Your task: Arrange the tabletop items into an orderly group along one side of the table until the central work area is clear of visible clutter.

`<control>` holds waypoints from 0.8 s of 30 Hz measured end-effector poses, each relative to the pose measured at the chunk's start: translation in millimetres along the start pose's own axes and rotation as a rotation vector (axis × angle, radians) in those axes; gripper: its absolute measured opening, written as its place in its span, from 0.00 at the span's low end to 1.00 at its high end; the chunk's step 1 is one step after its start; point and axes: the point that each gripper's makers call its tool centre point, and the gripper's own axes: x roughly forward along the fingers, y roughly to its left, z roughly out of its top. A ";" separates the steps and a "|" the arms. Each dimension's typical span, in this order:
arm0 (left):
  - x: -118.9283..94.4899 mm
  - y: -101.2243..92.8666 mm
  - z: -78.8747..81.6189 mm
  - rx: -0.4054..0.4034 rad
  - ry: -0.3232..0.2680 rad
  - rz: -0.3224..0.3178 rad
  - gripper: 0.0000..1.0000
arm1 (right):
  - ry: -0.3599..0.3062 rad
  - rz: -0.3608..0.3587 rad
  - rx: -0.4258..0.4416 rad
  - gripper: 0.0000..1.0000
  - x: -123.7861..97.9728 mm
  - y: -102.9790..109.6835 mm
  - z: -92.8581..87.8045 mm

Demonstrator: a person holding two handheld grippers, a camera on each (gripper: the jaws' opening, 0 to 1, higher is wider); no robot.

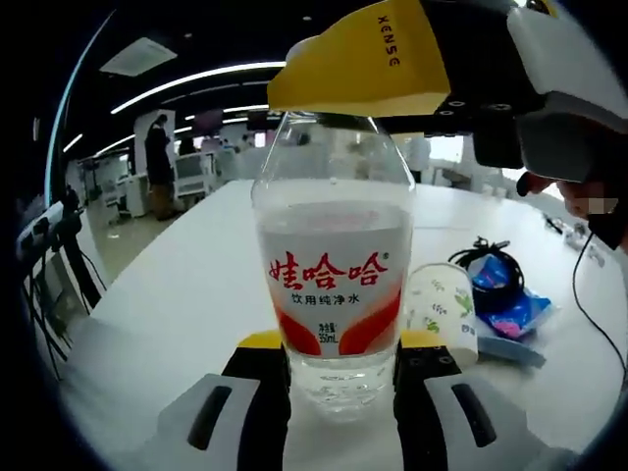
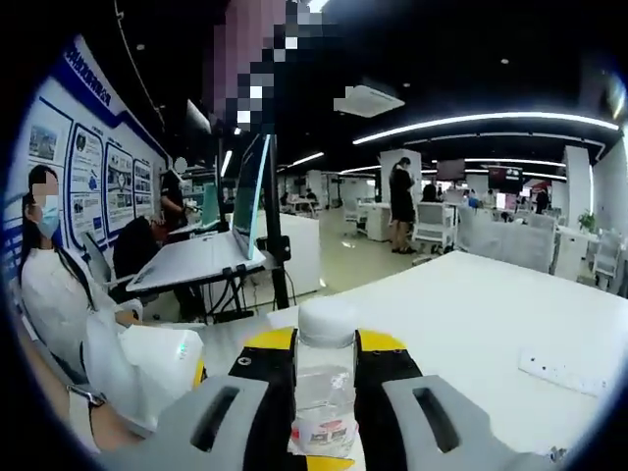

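A clear water bottle (image 1: pixel 334 285) with a red and white label stands upright on the white table (image 1: pixel 186 294). My left gripper (image 1: pixel 339 358) is shut on its lower body, one jaw on each side. From the upper right, my right gripper (image 1: pixel 363 74) reaches over the bottle's top, and its yellow jaw hides the cap. In the right gripper view, the white cap and neck of the bottle (image 2: pixel 326 339) sit pinched between the jaws of my right gripper (image 2: pixel 326 378). A paper cup (image 1: pixel 444 312) with a leaf print stands just right of the bottle.
A blue packet (image 1: pixel 505 309) and a coiled black cable (image 1: pixel 491 260) lie behind the cup. A white power strip (image 2: pixel 554 371) lies on the table at right. A laptop on a stand (image 2: pixel 245 211) and a seated person (image 2: pixel 54 294) are at left.
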 end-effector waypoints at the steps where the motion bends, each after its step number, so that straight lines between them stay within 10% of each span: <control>1: 0.5 -0.6 -0.2 0.003 0.000 -0.001 0.36 | -0.003 -0.001 -0.005 0.17 -3.5 0.3 1.4; 24: 0.6 -6.6 -20.8 -0.002 0.028 0.000 0.36 | -0.008 0.074 -0.069 0.18 -11.2 11.9 -18.2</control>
